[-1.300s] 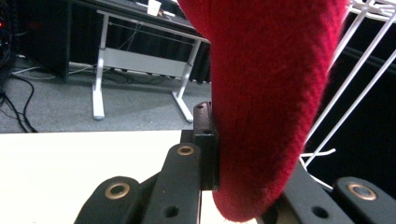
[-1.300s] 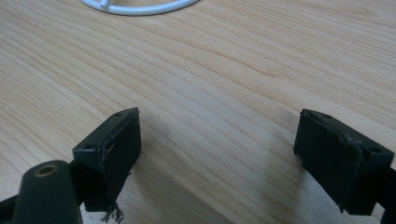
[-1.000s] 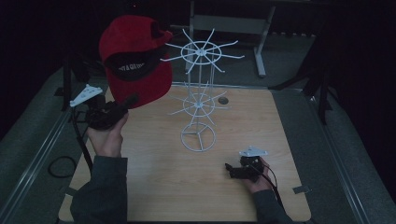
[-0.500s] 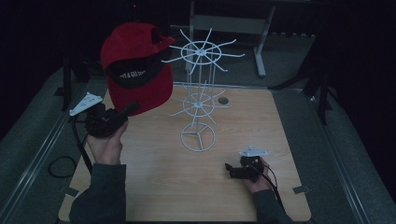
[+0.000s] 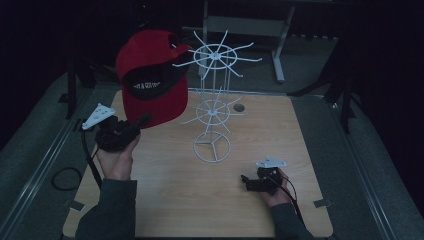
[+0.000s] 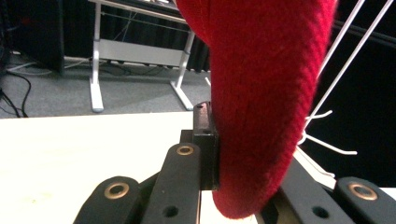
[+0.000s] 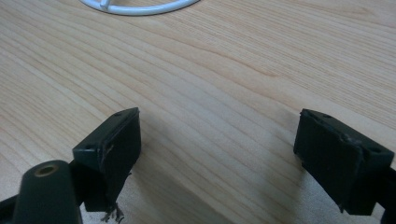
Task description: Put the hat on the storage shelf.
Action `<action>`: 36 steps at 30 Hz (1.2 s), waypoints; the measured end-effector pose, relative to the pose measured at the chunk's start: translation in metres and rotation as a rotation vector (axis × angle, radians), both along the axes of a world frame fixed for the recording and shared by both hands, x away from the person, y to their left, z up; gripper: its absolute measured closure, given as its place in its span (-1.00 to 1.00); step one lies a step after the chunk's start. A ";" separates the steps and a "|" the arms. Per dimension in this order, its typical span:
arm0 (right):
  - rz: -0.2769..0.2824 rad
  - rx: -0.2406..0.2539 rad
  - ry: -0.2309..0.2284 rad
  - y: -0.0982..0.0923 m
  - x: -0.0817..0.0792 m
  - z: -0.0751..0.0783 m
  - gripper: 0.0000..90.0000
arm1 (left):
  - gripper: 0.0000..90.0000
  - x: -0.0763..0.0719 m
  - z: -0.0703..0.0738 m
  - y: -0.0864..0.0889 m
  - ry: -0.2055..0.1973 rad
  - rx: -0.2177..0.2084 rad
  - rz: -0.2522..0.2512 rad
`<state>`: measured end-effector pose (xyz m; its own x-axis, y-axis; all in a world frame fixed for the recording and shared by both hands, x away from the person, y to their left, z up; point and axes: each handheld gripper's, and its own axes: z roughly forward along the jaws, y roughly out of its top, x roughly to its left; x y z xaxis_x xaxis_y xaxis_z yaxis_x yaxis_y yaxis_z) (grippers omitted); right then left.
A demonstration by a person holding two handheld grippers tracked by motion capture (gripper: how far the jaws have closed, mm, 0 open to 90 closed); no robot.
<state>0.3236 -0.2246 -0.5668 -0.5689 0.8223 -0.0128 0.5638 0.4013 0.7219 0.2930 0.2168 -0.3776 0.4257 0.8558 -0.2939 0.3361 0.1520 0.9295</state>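
Note:
A red cap (image 5: 152, 75) with a black inner band is held up in the air at the table's left, its crown close to the top arms of the white wire rack (image 5: 215, 100). My left gripper (image 5: 142, 121) is shut on the cap's lower edge; in the left gripper view the red fabric (image 6: 261, 93) is pinched between the jaws. My right gripper (image 5: 245, 181) rests low over the wooden table (image 5: 200, 200) at the front right, jaws open with bare wood between them (image 7: 219, 135). The rack's ring base (image 7: 140, 7) lies just ahead of it.
The rack stands mid-table on a round wire base (image 5: 212, 147), with two tiers of spoke arms. A small round hole (image 5: 239, 107) sits in the tabletop behind it. A metal table frame (image 5: 250, 25) stands beyond the far edge. A cable (image 5: 65, 177) loops off the left side.
The left hand has carried the cap a little to the right, toward the rack's top tier. The right gripper has stayed where it was.

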 end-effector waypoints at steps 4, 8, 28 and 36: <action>0.000 0.000 0.000 0.000 0.000 0.000 -0.67 | 0.89 0.000 -0.009 0.004 0.025 -0.001 0.012; 0.000 0.000 0.000 0.000 0.000 0.000 -0.67 | 0.89 -0.001 -0.016 0.005 0.039 0.008 0.018; 0.001 -0.001 -0.003 0.000 0.000 0.000 -0.67 | 0.88 -0.005 -0.060 -0.019 0.070 0.137 -0.006; 0.001 -0.001 -0.003 0.000 0.000 0.000 -0.67 | 0.83 -0.005 -0.059 -0.027 0.048 0.178 -0.022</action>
<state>0.3238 -0.2247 -0.5671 -0.5698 0.8217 -0.0156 0.5608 0.4027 0.7234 0.2883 0.1902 -0.4362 0.4335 0.8869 -0.1594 0.3824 -0.0209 0.9237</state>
